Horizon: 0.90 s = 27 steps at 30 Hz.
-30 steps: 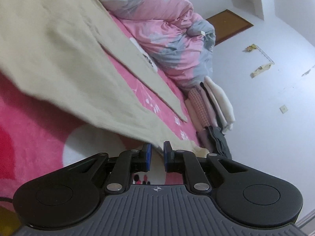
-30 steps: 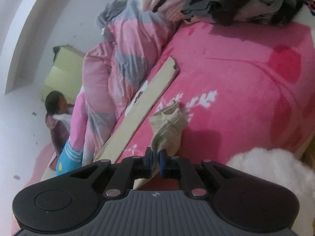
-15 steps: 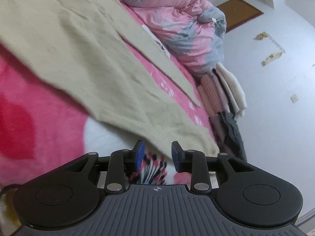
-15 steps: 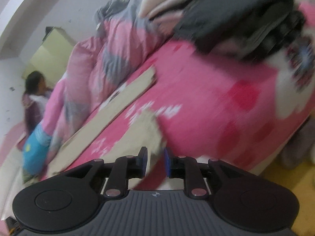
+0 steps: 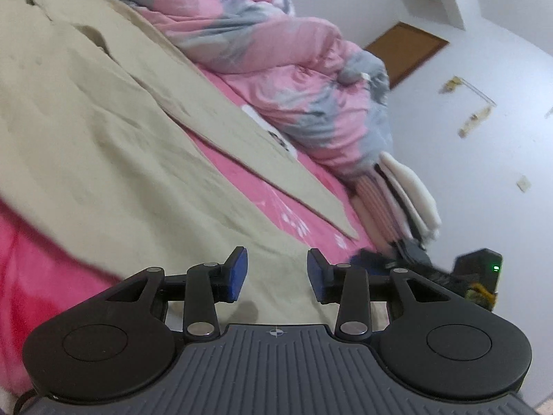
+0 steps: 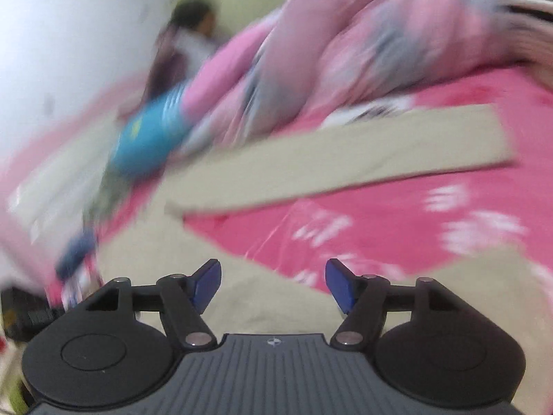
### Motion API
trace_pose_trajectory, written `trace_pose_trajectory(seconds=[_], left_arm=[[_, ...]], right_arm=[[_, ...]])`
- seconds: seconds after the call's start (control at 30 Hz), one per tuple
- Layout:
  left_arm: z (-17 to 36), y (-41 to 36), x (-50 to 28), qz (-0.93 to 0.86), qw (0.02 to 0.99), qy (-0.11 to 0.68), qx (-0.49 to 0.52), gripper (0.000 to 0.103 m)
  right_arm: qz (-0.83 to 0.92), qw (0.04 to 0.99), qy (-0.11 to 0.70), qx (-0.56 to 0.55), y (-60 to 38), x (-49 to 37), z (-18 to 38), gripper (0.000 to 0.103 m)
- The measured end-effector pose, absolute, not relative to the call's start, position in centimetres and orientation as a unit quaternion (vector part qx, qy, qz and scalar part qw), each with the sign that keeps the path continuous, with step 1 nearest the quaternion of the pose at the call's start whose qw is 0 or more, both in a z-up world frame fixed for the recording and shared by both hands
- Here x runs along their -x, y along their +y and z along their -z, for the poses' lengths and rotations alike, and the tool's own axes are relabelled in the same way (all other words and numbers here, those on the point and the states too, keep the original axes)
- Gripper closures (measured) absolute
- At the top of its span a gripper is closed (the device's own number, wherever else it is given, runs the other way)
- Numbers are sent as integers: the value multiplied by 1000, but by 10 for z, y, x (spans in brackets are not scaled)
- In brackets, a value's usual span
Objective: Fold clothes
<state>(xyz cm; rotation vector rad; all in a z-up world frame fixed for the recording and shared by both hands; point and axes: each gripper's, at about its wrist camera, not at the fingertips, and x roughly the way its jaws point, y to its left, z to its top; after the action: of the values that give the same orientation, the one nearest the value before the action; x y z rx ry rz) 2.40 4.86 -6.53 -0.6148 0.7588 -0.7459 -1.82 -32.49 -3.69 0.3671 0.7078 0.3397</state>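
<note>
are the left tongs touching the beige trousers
Cannot tell. The left wrist view shows the left tongs open above the beige trousers, nothing pinched, but not whether pads graze cloth.

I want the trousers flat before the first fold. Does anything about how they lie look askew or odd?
Yes. The beige trousers lie splayed on the pink bedspread: the legs fork apart with pink showing between them, and the cloth is rumpled near the waist. Both grippers, left and right, have just been opening and hold nothing.

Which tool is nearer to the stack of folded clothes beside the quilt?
Probably right. The right tool appears beside the stack; the left tool hangs over the beige trousers, farther back.
</note>
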Motion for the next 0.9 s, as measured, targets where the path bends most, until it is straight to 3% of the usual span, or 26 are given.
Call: trace_pose_trajectory(seconds=[0.17, 0.23, 0.33, 0.57, 0.7, 0.77, 0.9], left_arm=[[73, 45, -36, 354, 819, 359, 275, 63], [75, 43, -39, 359, 819, 360, 267, 57], [73, 40, -39, 375, 817, 352, 261, 45], [77, 29, -45, 359, 819, 363, 262, 32], [84, 22, -46, 338, 828, 373, 246, 32], [87, 19, -47, 331, 832, 378, 236, 33], [87, 18, -45, 332, 836, 374, 227, 33]], right_arm=[[-221, 880, 411, -91, -284, -31, 74, 38], [-241, 882, 398, -72, -277, -22, 72, 80], [-260, 896, 358, -41, -266, 1, 63, 91], [-291, 900, 237, 224, -176, 85, 74, 89], [-251, 877, 170, 374, -133, 118, 114, 88], [-242, 875, 157, 390, -131, 124, 116, 88], [-290, 892, 194, 287, -166, 118, 87, 59]])
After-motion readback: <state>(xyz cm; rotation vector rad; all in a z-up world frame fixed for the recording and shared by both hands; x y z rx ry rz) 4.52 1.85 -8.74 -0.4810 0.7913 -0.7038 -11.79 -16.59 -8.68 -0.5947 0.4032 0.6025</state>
